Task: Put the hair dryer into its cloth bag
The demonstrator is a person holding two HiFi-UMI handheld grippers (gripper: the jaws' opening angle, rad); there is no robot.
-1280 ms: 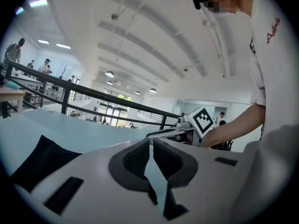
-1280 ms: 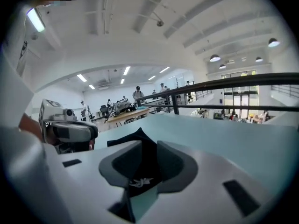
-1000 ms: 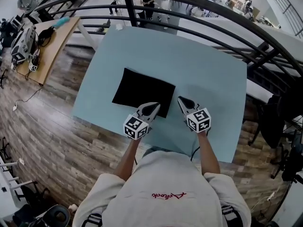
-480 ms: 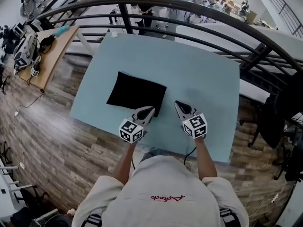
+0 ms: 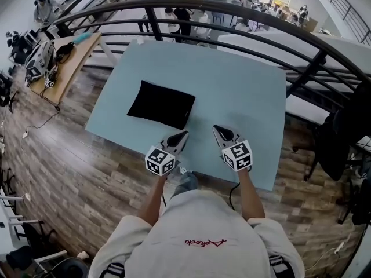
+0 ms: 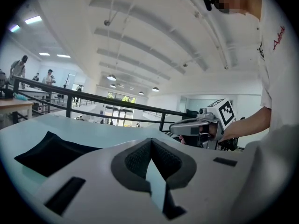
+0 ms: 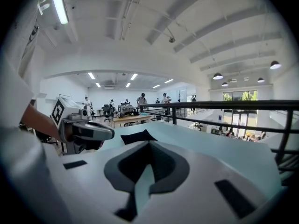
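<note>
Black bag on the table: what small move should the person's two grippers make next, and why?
Probably just draw both off the table, leaving the black bag. The left gripper and right gripper are shut, empty, at the near edge, apart from the bag; no hair dryer shows, so it may already be inside.

Red script logo noted on shirt (image 5: 206,241), letters not made out. Square coded markers carried on left gripper (image 5: 185,134), right gripper (image 5: 215,128).
</note>
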